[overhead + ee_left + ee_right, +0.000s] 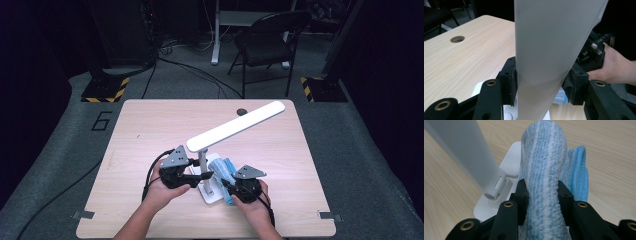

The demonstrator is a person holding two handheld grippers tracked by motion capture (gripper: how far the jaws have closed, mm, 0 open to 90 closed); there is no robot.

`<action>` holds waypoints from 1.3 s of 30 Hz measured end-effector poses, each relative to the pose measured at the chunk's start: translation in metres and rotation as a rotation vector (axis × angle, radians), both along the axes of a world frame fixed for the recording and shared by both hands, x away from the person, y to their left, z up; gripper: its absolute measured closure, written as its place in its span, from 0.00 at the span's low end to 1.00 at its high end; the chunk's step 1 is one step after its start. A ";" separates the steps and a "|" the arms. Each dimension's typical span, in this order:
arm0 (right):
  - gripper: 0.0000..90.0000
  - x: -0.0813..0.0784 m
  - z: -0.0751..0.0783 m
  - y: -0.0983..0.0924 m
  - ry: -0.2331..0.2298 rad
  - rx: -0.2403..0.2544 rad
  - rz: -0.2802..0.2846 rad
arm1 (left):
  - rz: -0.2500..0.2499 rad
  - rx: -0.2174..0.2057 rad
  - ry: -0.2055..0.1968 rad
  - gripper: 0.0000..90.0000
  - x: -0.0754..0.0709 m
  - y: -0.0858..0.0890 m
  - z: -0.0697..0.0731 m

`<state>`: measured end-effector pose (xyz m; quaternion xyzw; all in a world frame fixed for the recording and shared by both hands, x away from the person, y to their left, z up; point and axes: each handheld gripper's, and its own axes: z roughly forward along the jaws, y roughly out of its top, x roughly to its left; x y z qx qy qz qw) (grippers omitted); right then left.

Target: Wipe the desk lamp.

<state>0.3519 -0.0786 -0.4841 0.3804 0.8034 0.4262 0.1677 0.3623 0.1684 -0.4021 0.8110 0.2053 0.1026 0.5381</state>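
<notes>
Right gripper point(541, 192) view reveals cloth point(546, 170) pinched beside lamp base point(509, 165).

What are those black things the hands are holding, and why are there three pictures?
They are claws, tools with two black jaws that a person squeezes to grab things. One picture looks down from above the wooden table. The other two come from small cameras riding on each claw. On the table stands a white desk lamp with a flat base. The left claw grips the lamp's arm, seen close up between the pads. The right claw pinches a blue and white cloth, which lies beside the lamp's base.
</notes>
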 end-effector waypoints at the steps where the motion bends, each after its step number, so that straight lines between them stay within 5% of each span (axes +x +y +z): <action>1: 0.76 0.001 -0.001 0.001 -0.002 0.003 0.009 | 0.017 -0.014 -0.001 0.56 -0.001 0.001 0.000; 5: 0.76 0.001 -0.004 0.011 0.033 -0.011 0.035 | 0.045 -0.006 -0.026 0.53 -0.004 0.007 0.002; 9: 0.76 0.001 -0.012 0.018 0.045 -0.049 0.057 | 0.046 -0.050 -0.015 0.53 -0.009 0.013 0.005; 15: 0.76 -0.003 -0.013 0.021 0.045 -0.053 0.080 | 0.038 -0.039 0.005 0.56 -0.011 0.020 0.001; 39: 0.78 -0.009 -0.011 0.026 0.065 -0.010 0.118 | 0.038 -0.034 -0.002 0.57 -0.011 0.020 -0.001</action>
